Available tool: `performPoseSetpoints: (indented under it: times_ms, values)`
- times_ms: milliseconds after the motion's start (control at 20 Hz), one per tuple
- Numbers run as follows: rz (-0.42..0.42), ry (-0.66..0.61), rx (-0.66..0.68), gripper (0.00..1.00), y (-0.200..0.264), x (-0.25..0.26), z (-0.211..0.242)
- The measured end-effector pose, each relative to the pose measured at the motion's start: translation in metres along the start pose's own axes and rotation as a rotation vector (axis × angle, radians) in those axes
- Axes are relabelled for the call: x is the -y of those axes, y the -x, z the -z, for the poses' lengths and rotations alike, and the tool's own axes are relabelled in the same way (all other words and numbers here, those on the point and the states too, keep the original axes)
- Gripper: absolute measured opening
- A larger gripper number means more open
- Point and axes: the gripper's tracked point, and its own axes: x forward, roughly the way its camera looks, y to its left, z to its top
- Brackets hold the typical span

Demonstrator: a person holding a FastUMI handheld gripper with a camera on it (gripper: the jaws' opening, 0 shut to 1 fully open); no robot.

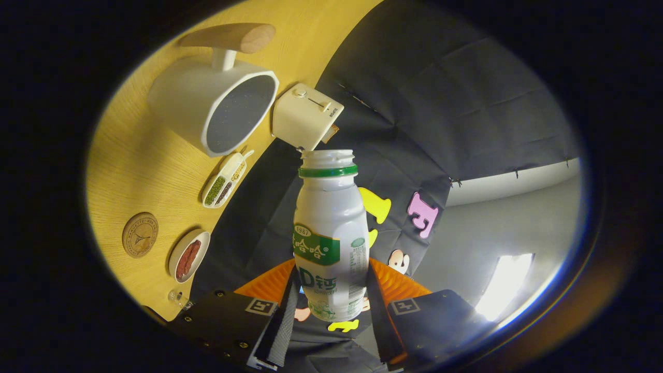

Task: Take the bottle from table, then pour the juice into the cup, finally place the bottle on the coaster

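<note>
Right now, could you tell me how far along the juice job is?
Done: the bottle is off the table, clamped in the tool, cap off. In hand: it is tilted, though no juice shows leaving it. Left: setting it on the coaster.

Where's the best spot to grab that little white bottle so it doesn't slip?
Probably the straight lower body of the bottle, from its two sides, below the shoulder where it narrows to the neck. The hand-held gripper is shut on it there, one finger pressing each side, leaving the capless mouth free.
</note>
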Motion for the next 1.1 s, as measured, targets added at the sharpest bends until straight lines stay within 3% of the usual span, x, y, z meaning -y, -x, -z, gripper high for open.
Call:
performPoseSetpoints:
  times_ms: [600, 1100]
  values:
    - [0.014, 0.109, 0.059, 0.65, 0.007, -0.002, -0.011]
    - [-0.018, 0.083, 0.053, 0.65, 0.005, -0.012, -0.007]
